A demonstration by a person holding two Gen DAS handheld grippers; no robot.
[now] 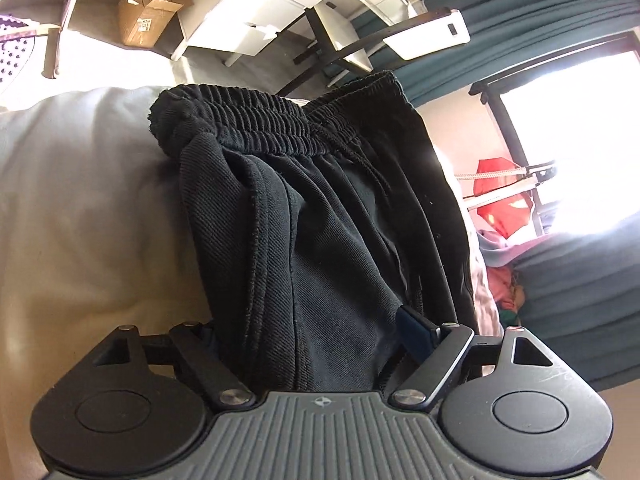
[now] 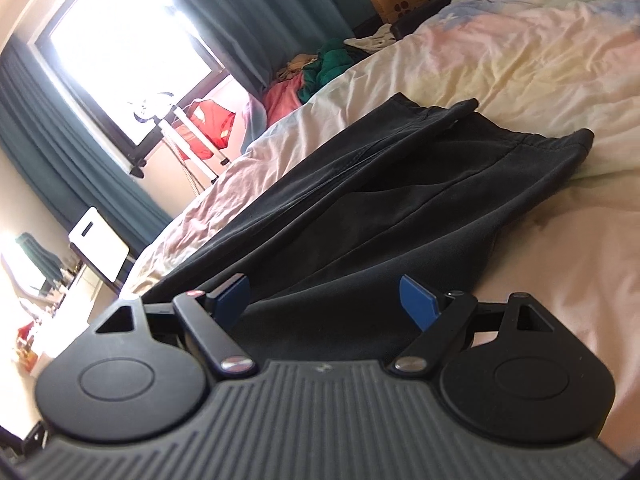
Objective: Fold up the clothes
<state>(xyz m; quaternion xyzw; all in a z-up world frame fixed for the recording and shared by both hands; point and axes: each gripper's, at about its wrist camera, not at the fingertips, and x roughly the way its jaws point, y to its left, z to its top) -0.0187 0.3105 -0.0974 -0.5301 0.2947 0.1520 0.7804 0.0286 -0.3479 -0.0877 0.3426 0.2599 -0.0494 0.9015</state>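
Black trousers [image 1: 320, 216] with a ribbed elastic waistband lie on the pale bed cover [image 1: 80, 208]. In the left wrist view the cloth bunches up between the fingers of my left gripper [image 1: 312, 332]. The jaws stand wide apart with the fabric filling the gap, so I cannot tell whether they pinch it. In the right wrist view the trousers [image 2: 400, 184] stretch away across the bed [image 2: 520, 60]. My right gripper [image 2: 324, 300] is open, its blue pads [image 2: 416, 300] apart over the near edge of the cloth.
A heap of coloured clothes [image 2: 312, 76] lies at the bed's far side by the teal curtains [image 2: 256, 8]. A red item [image 2: 208, 128] hangs on a drying rack near the window. A cardboard box [image 1: 148, 4] and white furniture [image 1: 260, 12] stand beyond the bed.
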